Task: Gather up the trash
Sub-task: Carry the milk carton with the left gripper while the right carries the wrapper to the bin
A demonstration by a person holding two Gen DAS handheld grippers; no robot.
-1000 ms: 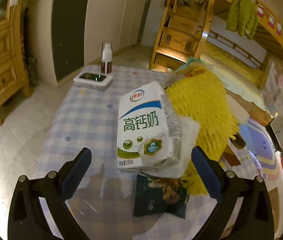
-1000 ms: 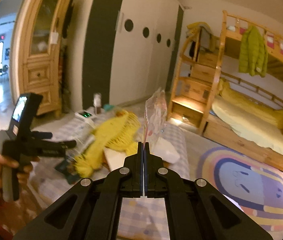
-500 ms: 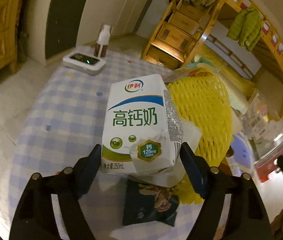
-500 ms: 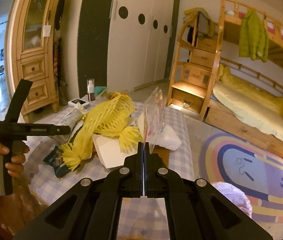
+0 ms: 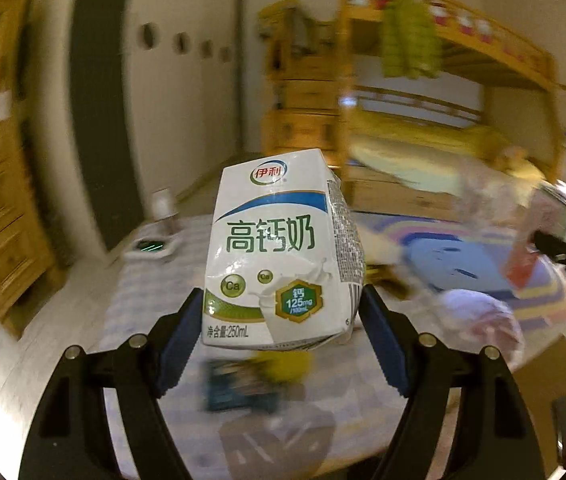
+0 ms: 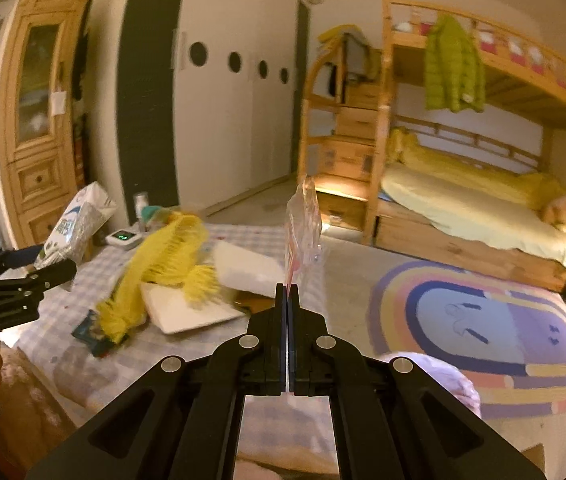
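left gripper (image 5: pixel 281 322) clamping milk carton (image 5: pixel 283 252), right gripper (image 6: pixel 288 300) closed on clear wrapper (image 6: pixel 303 220)

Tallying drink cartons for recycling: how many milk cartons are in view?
1. The milk carton is clamped between the pads of the left hand-held gripper, lifted above the checked tablecloth. Others could be hidden under the yellow netting.

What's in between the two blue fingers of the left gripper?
A white milk carton, pinched by the left gripper and lifted off the table. The left wrist view shows it best.
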